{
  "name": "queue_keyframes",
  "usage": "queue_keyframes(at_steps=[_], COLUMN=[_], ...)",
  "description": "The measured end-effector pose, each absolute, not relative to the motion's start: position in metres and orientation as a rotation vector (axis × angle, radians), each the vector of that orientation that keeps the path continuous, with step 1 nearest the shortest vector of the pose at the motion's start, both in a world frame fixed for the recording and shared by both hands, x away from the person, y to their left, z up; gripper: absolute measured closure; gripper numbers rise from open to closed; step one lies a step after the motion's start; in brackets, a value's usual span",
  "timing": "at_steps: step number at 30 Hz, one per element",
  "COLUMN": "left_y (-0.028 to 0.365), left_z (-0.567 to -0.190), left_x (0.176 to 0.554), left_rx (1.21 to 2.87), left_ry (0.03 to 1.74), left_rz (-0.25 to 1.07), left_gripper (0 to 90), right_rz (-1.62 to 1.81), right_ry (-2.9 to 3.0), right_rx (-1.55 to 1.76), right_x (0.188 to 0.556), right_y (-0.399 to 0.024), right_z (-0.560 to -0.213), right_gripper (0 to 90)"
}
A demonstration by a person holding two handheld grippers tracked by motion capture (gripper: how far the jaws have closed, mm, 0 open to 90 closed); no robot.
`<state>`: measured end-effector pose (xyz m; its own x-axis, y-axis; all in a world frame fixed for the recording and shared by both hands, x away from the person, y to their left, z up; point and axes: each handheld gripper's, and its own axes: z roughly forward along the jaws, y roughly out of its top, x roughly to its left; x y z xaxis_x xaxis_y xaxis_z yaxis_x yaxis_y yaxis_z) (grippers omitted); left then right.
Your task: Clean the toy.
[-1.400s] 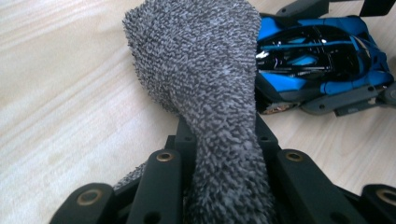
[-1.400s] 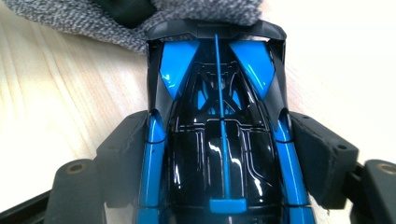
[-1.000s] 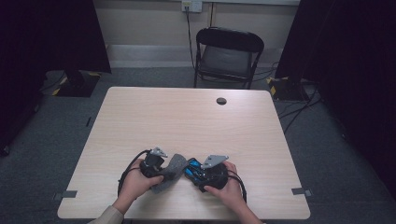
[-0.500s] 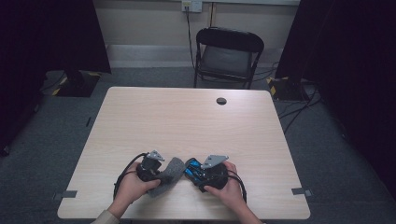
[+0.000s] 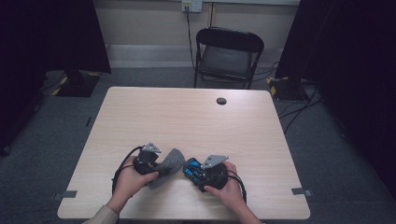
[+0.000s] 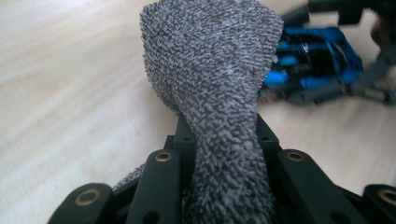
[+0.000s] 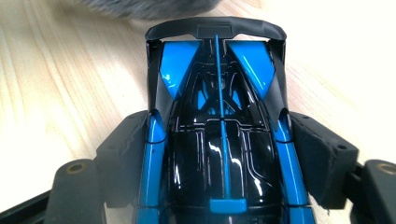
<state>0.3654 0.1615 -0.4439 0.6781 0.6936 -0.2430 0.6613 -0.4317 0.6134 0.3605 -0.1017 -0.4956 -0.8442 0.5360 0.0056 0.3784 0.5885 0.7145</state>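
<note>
**Here, one cloth and one toy car are held, one in each gripper**

Two grippers are seen at the near edge of one table [image 5: 187,116], one in each of the person's two hands. At the left, the left gripper [image 5: 156,165] is clamped on one grey cloth [image 5: 169,164]. In the left gripper view the two black jaws are pressed together on the cloth [image 6: 219,93], which is pinched narrow between them and spreads into a wide, nubbly flap beyond the tips. The free end of the cloth is raised off the wood and is pointed toward the other gripper.

Just to the right, one blue and black toy car [image 5: 194,168] is gripped by the right gripper [image 5: 198,171]. In the right gripper view the car [image 7: 217,140] is seen lengthwise between the jaws, its two flanks pressed by the two pads [image 7: 322,158], so the jaws are held wide on its body. One black rear wing is borne at the car's far end, and the grey cloth is seen just past it. Cloth and car are close together; whether they touch cannot be told.

Farther off, one small dark round disc [image 5: 221,101] is set in the tabletop near its far edge. Behind the table, one black folding chair [image 5: 227,58] is placed on the grey carpet.
</note>
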Motion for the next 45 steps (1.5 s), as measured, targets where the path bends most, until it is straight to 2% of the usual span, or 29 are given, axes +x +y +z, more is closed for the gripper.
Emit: queue_keyframes(at_steps=[5, 18, 45], left_y=[0.148, 0.121, 0.149], left_z=[-0.448, -0.465, -0.465], left_x=[0.380, 0.402, 0.361], left_rx=[2.185, 2.222, 2.265], left_ry=[1.049, 1.060, 0.987], left_rz=[0.102, 0.101, 0.030], left_gripper=[70.8, 70.8, 71.3], right_rz=[1.099, 1.119, 1.115], right_ry=[2.607, 2.595, 2.597], right_rx=[0.759, 0.755, 0.758], right_x=[0.361, 0.360, 0.360], right_y=[-0.102, -0.103, -0.102], right_z=[-0.496, -0.497, -0.497], right_gripper=[26.0, 26.0, 25.9])
